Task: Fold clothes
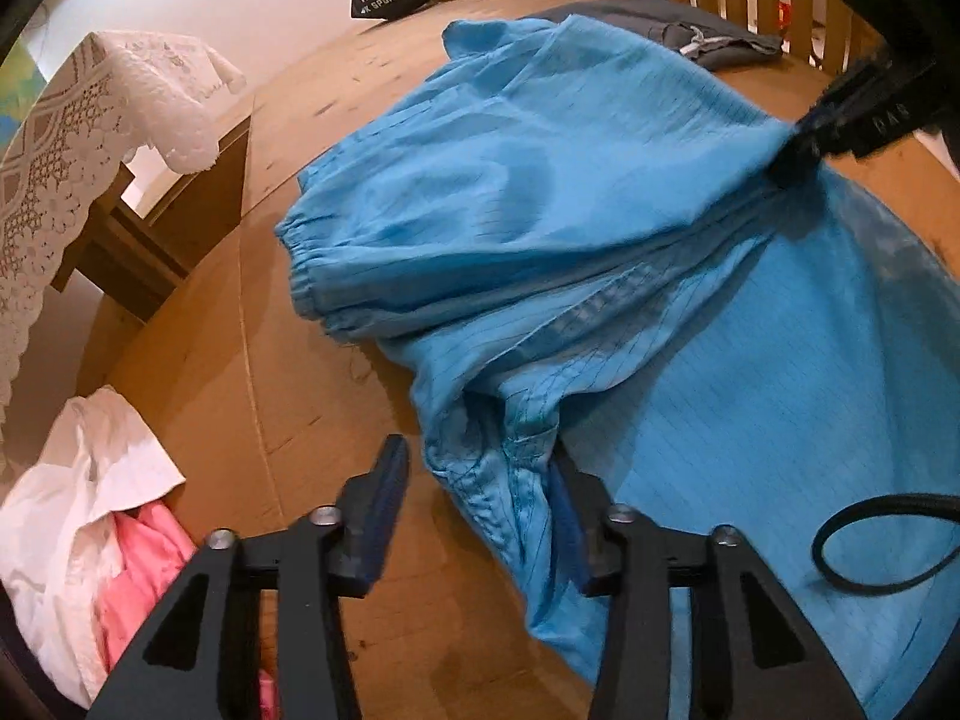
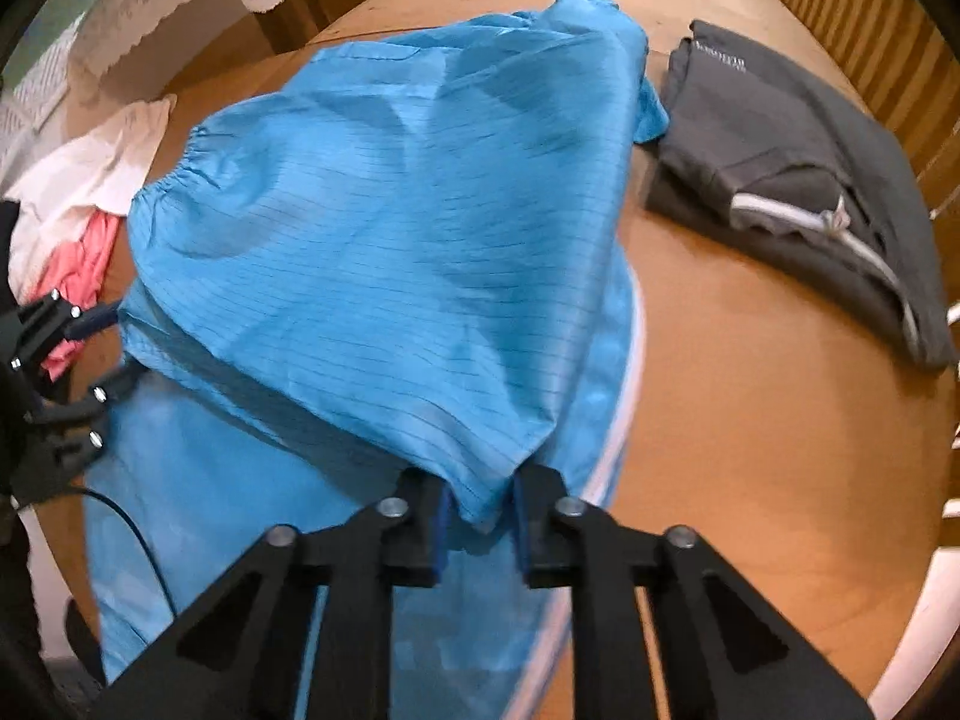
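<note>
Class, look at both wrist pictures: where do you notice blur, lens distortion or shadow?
Left wrist view: the fisheye bends the brown wooden table edges; the right gripper is blurred. Right wrist view: the blue striped garment looks soft, with dark shadowed folds.

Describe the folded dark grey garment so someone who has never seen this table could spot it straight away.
Start at the brown wooden tabletop and find the big bright blue striped garment spread across its middle. Beside the blue fabric, toward the slatted wooden railing, lies the folded dark grey garment. It alone is neatly folded, dark, with a white drawstring.
</note>
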Tool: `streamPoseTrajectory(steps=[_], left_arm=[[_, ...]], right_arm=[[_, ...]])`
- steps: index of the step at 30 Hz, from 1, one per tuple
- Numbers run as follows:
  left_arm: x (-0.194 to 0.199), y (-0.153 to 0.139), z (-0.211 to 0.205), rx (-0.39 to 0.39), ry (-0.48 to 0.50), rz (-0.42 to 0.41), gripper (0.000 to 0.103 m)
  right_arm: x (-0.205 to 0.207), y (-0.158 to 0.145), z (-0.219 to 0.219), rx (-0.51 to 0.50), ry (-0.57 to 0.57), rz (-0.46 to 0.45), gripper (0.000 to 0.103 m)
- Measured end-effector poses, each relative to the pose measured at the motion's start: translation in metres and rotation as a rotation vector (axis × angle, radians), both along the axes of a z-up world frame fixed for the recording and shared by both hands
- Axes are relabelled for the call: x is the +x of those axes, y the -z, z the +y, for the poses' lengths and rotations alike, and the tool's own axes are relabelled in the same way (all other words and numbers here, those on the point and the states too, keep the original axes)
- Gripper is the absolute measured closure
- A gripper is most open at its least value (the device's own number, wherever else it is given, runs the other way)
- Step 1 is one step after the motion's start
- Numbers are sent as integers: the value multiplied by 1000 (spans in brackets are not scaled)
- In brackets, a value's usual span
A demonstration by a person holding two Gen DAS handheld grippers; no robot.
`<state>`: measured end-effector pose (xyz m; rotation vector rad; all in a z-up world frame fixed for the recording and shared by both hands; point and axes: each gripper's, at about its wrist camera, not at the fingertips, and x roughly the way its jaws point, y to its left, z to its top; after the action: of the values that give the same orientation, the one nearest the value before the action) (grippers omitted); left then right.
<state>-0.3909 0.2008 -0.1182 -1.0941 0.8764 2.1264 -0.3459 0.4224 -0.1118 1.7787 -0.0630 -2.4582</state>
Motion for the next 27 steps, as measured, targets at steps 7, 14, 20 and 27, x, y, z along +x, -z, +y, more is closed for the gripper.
streamPoseTrajectory(steps=[7, 14, 20, 27], left_arm=[[-1, -9, -23, 54, 25, -84, 65], [-11, -78, -15, 193, 57, 33, 65], [-52, -41, 26, 183, 63, -52, 65], [-61, -8, 22, 129, 36, -90, 59]], right_arm=[[2, -4, 3, 56, -29, -15, 60], [21, -56, -12, 130, -44, 184, 57], [-13, -5, -20, 129, -69, 94, 57], [-15, 1, 1, 110, -59, 67, 57]])
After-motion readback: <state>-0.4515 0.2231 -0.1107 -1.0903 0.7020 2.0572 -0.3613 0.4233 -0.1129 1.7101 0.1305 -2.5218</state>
